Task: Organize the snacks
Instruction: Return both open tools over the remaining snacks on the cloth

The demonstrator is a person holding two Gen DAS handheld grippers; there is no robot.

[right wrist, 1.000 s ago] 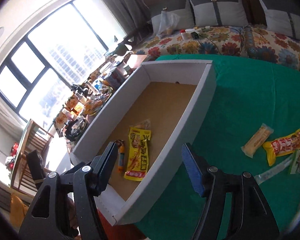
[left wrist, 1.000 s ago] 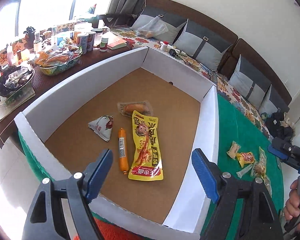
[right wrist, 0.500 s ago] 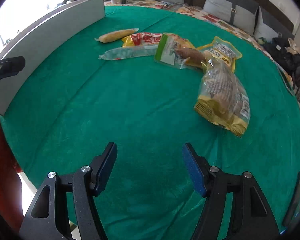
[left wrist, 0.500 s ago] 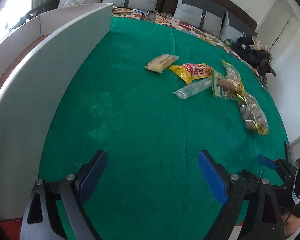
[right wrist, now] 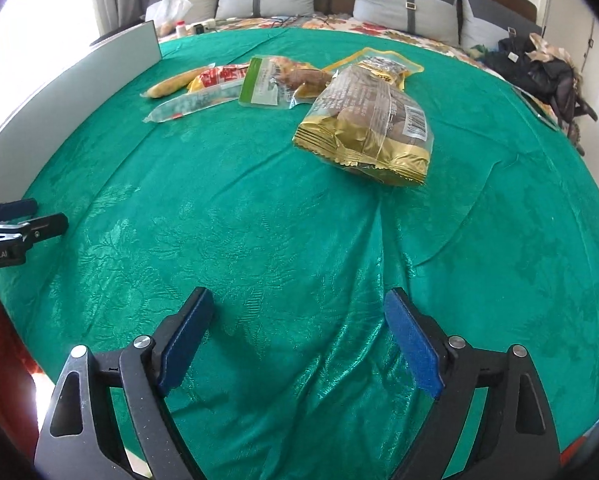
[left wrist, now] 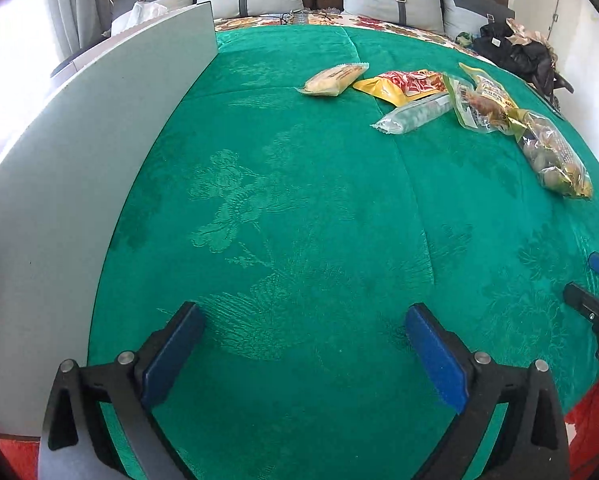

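Both the left gripper (left wrist: 301, 326) and right gripper (right wrist: 297, 314) just opened wide, empty — crinkly plastic snack packets (right wrist: 363, 128) lie far-side on the green cloth (white box wall (left wrist: 79, 152) left). Next: reach and grab one.

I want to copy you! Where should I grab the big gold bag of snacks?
Probably the gold snack bag by its flat crimped near edge, coming from the open right gripper side. It lies flat on the green cloth, that edge facing the gripper, clear of other packets.

Green floral-embossed cloth (left wrist: 299, 200) (gold bag (right wrist: 371, 136))
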